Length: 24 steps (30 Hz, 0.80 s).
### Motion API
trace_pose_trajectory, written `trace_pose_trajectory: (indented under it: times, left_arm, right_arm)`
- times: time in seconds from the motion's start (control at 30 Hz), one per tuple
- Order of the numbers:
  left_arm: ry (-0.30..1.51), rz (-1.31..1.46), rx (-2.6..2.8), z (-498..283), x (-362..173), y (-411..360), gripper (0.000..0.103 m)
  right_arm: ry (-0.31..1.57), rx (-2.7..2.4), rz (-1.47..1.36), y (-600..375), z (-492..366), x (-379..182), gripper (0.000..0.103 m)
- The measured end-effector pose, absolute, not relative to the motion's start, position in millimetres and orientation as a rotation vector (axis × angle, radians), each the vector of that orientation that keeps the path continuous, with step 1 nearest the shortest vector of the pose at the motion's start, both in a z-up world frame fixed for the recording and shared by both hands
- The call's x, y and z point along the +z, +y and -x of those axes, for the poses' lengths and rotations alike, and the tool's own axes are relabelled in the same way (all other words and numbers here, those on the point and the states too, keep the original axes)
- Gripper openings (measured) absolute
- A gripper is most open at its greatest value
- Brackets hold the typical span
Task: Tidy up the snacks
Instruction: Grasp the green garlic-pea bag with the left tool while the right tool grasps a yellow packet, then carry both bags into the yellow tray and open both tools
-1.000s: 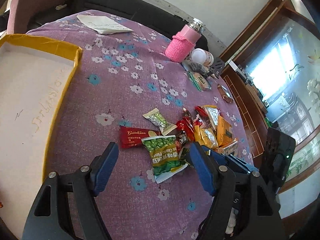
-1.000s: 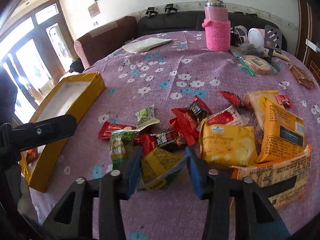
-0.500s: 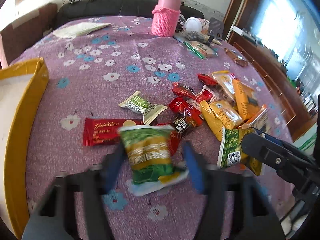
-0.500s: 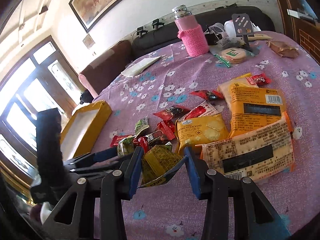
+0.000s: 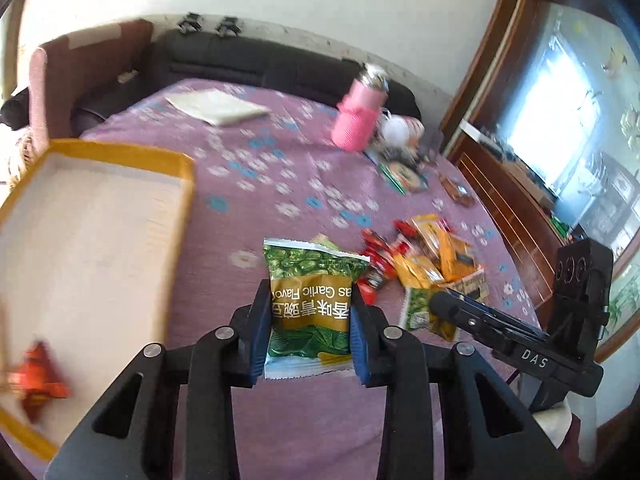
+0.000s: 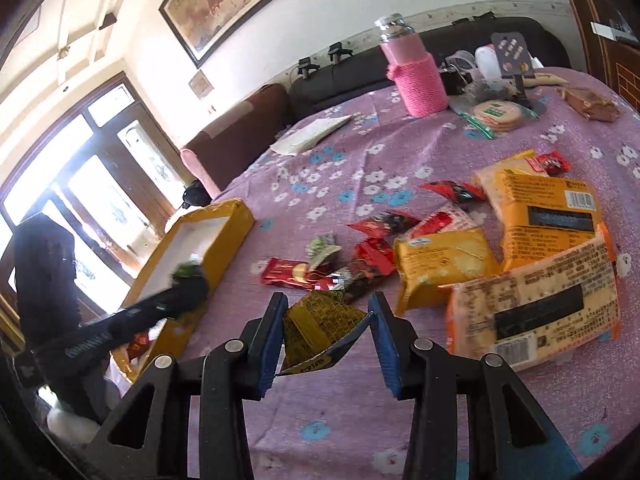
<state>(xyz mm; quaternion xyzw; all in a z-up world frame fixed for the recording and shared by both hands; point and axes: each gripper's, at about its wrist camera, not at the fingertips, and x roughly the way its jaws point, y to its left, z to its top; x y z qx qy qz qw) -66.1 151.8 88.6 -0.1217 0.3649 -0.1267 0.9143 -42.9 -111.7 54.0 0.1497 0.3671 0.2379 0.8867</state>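
My left claw [image 5: 308, 330] grips a green pea packet [image 5: 310, 300] lifted over the worktop [image 5: 280, 160], beside the yellow box [image 5: 176, 200]. My right claw [image 6: 326, 338] pinches a crumpled yellow packet [image 6: 316, 328]. Beyond lies the snack pile [image 6: 460, 248]; only the right view shows the wall painting [image 6: 240, 4].

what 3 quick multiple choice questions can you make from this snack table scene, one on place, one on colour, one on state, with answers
1. Where is the yellow-rimmed box in the left wrist view?
A. left of the held packet
B. behind the flask
C. on the sofa

2. What colour is the knitted sleeve on the flask?
A. blue
B. pink
C. green

3. What is the left hand-held gripper doing?
A. open over bare cloth
B. gripping a green pea packet
C. gripping the flask

Answers:
1. A, its rim lies left of the green pea packet.
2. B, the sleeve is pink.
3. B, both pads press the packet's sides.
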Motion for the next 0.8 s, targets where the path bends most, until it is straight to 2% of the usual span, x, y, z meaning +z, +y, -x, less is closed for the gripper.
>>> trace_pose_trajectory:
  times: [0.2,0.33,0.57,0.8]
  left_arm:
    - [0.648,0.220,-0.027,94.3,127.6,248.5,0.032]
    - [0.652,0.214,0.077,91.5,132.9,301.5,0.032]
    - [0.826,0.264,0.142,53.0,71.8,348.5,0.032]
    - [0.898,0.367,0.120,43.4,35.2,374.4,0.033]
  right_arm:
    - [0.775,0.621,-0.307,-51.7,52.2,91.0,0.042]
    - [0.822,0.725,-0.282,12.1,44.4,109.5,0.042]
    - [1.006,0.787,-0.252,135.4,3.2,74.6,0.042]
    - [1.083,0.764,-0.181,199.0,-21.1,37.4,0.042]
